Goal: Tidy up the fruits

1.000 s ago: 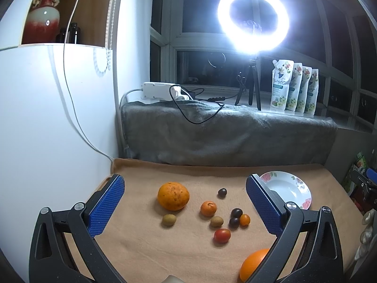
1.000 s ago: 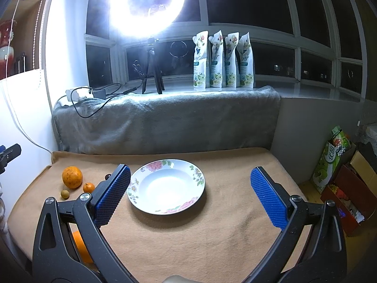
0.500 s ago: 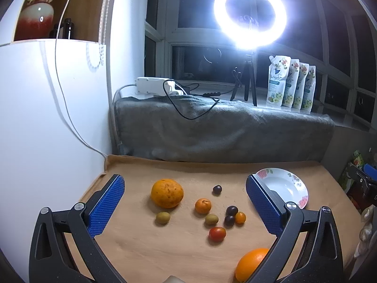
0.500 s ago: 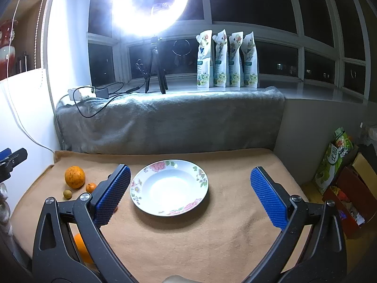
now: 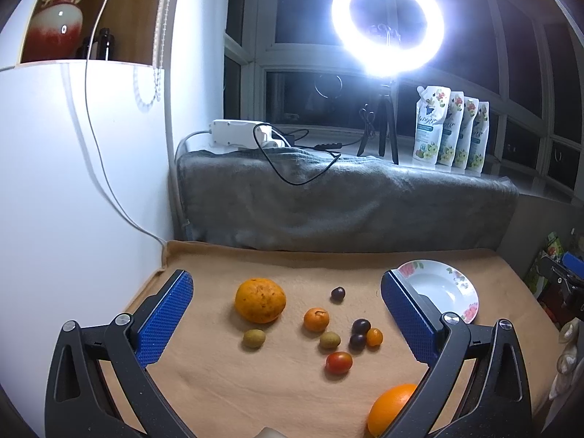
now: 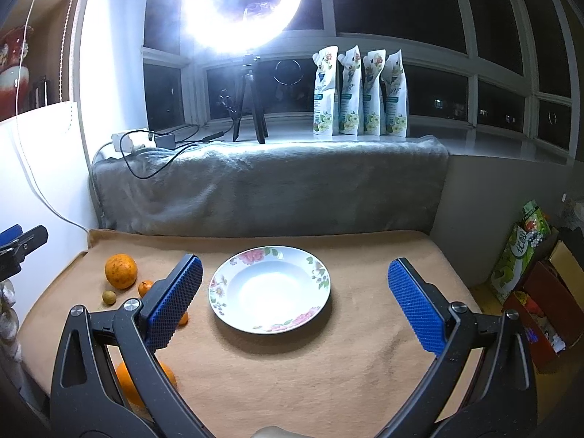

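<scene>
Fruit lies scattered on a tan cloth [image 5: 226, 383]: a large mottled orange [image 5: 260, 300], a small tangerine [image 5: 316, 319], two green olive-like fruits [image 5: 254, 338], dark grapes [image 5: 360, 326], a red cherry tomato [image 5: 339, 362] and a smooth orange [image 5: 390, 410] near the front, partly behind a finger. My left gripper [image 5: 286, 323] hovers open above this fruit, holding nothing. The white floral plate [image 6: 270, 288] lies empty to the right. My right gripper [image 6: 295, 303] is open over the plate, also holding nothing. The mottled orange [image 6: 121, 271] shows at its left.
A grey blanket [image 5: 346, 200] covers the ledge behind the cloth. On the sill stand a ring light on a tripod [image 5: 387, 25], a white power strip [image 5: 237, 133] with cables, and several pouches [image 6: 359, 95]. A white cabinet [image 5: 73, 182] walls the left. Boxes and bags [image 6: 529, 255] sit beyond the right edge.
Both grippers have shifted slightly; the left view has drifted a little, so the fruit sits marginally lower and leftward. Both stay open, and no fruit has moved.
</scene>
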The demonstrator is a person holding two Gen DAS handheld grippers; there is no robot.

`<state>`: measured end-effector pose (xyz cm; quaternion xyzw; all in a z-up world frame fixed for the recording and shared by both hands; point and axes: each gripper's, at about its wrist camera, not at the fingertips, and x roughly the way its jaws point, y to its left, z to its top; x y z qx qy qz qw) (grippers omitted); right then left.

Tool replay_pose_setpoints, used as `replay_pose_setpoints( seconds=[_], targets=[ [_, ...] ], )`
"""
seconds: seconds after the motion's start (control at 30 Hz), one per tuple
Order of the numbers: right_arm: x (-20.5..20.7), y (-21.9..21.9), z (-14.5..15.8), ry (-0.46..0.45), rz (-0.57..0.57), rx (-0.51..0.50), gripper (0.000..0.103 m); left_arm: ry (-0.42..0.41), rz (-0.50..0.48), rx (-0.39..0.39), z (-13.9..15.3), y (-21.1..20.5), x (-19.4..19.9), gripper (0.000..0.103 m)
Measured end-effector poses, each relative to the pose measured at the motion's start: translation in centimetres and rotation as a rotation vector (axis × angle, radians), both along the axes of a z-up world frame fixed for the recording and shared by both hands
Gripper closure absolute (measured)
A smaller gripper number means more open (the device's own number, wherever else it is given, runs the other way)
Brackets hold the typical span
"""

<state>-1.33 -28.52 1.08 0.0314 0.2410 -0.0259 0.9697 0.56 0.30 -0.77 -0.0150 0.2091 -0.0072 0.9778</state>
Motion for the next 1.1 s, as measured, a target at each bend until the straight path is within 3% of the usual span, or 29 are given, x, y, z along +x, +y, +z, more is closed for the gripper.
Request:
replay_pose_setpoints(
  seconds=[0.8,0.97,1.1],
  targets=[
    [0.0,-0.1,-1.4,0.043,0.073,0.065,0.0,0.032,-0.019,0.018,-0.8,-0.3,-0.3,0.001],
    [0.4,0.1,-2.1,0.082,0.13,0.109,0.0,0.073,-0.042,-0.003,-1.8,0.4,-0.4,0.001],
    [1.0,0.5,-3.3,0.141,0.202,0.165,0.0,0.161,-0.11,-0.081,-3.3,1.4,-0.2,0.007]
  ],
)
